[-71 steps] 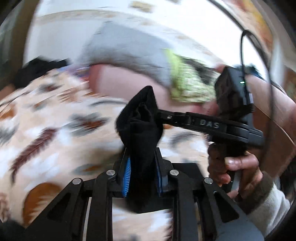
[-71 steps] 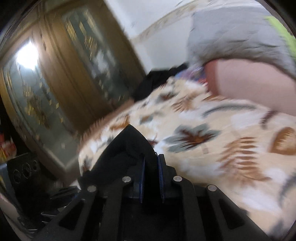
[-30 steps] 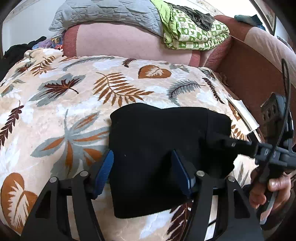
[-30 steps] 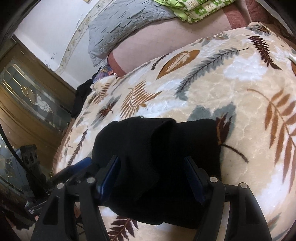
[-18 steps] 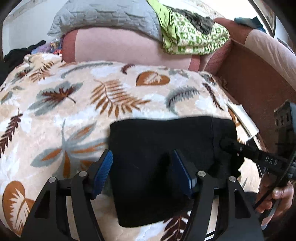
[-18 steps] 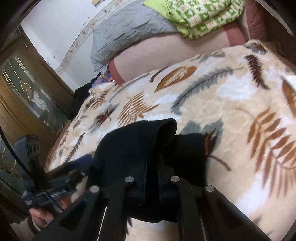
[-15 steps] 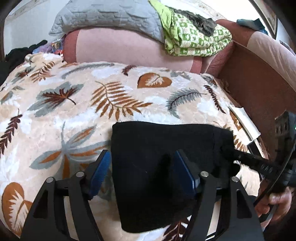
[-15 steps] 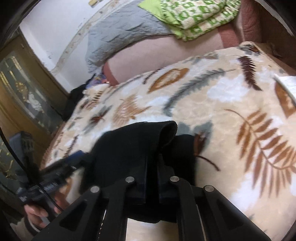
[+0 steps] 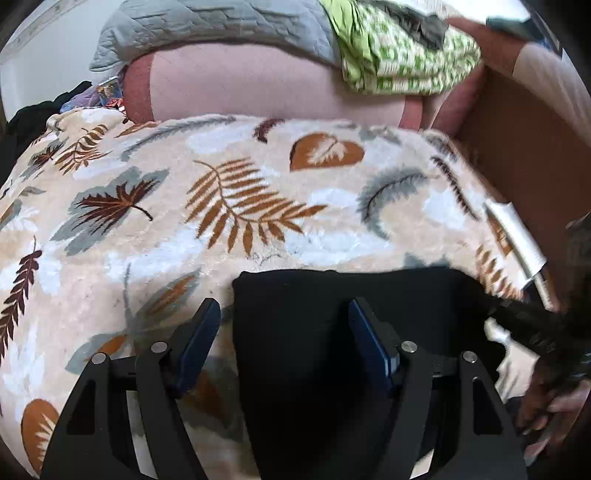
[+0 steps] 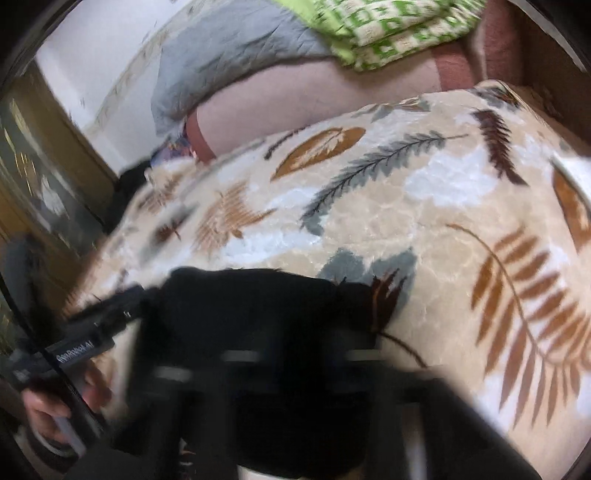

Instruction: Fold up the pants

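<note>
L gripper (image 9: 284, 347) open over folded black pants (image 9: 332, 332); R gripper (image 10: 295, 369) clamped on pants edge.

a leaf-print blanket (image 9: 258, 206) covers the bed; at 12 o'clock a pink headboard (image 9: 258, 85) bears a grey quilt (image 9: 221, 26); white wall (image 10: 99, 48) at 10 o'clock.

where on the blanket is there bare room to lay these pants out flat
Free: the broad stretch of leaf-print blanket between the folded black pants and the pink cushion, running out to the left. Crowded: the near right, where the pants, the right gripper and the brown side wall meet.
</note>
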Demonstrator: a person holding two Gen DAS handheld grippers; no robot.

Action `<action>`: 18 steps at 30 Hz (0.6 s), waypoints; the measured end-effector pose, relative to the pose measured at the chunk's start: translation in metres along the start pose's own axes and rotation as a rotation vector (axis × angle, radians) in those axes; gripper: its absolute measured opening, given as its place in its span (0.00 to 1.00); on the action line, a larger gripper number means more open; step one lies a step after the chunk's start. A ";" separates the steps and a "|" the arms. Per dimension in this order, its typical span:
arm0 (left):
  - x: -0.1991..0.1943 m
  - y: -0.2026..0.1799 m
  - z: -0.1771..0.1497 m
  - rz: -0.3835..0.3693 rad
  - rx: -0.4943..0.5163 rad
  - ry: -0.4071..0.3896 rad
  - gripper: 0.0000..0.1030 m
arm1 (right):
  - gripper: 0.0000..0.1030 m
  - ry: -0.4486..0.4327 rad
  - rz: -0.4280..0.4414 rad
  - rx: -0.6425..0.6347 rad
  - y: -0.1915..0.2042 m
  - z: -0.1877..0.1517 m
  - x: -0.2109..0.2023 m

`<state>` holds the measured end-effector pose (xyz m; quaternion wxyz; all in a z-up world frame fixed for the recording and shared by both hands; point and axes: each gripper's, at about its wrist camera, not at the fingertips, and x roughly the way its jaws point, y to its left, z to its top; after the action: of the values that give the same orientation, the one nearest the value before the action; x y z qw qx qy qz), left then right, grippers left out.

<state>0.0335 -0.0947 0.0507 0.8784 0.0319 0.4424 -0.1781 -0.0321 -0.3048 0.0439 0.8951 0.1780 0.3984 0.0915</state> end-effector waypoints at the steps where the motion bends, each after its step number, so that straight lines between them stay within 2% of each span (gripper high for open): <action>1: 0.004 -0.001 0.000 -0.001 -0.001 0.008 0.70 | 0.07 -0.017 0.001 0.009 -0.002 0.003 -0.002; 4: 0.012 -0.004 -0.005 -0.024 -0.031 0.000 0.73 | 0.07 -0.012 -0.056 0.006 -0.008 0.004 0.003; 8: 0.006 -0.009 -0.010 -0.009 -0.008 -0.014 0.75 | 0.10 -0.011 -0.032 0.020 -0.012 -0.003 0.001; 9: 0.004 -0.007 -0.009 -0.015 -0.014 -0.004 0.75 | 0.15 -0.019 -0.012 0.043 -0.014 -0.003 -0.006; 11: -0.003 -0.002 -0.010 -0.029 -0.033 0.006 0.75 | 0.18 -0.024 0.027 0.056 -0.016 -0.003 -0.023; 12: -0.007 0.000 -0.012 -0.029 -0.041 -0.003 0.75 | 0.25 -0.027 0.029 0.028 -0.013 -0.007 -0.034; 13: -0.012 0.001 -0.014 -0.029 -0.046 -0.015 0.75 | 0.39 -0.030 0.020 0.008 -0.010 -0.011 -0.041; 15: -0.018 0.000 -0.020 -0.030 -0.047 -0.024 0.75 | 0.53 -0.026 0.019 0.010 -0.008 -0.023 -0.049; 17: -0.019 -0.002 -0.027 -0.026 -0.041 -0.021 0.75 | 0.53 -0.006 0.037 0.023 -0.008 -0.032 -0.045; 18: -0.019 -0.004 -0.030 -0.024 -0.038 -0.015 0.75 | 0.49 0.004 0.028 0.015 -0.006 -0.035 -0.041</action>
<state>-0.0011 -0.0862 0.0473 0.8799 0.0087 0.4395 -0.1806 -0.0857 -0.3140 0.0482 0.8916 0.1898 0.3985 0.1015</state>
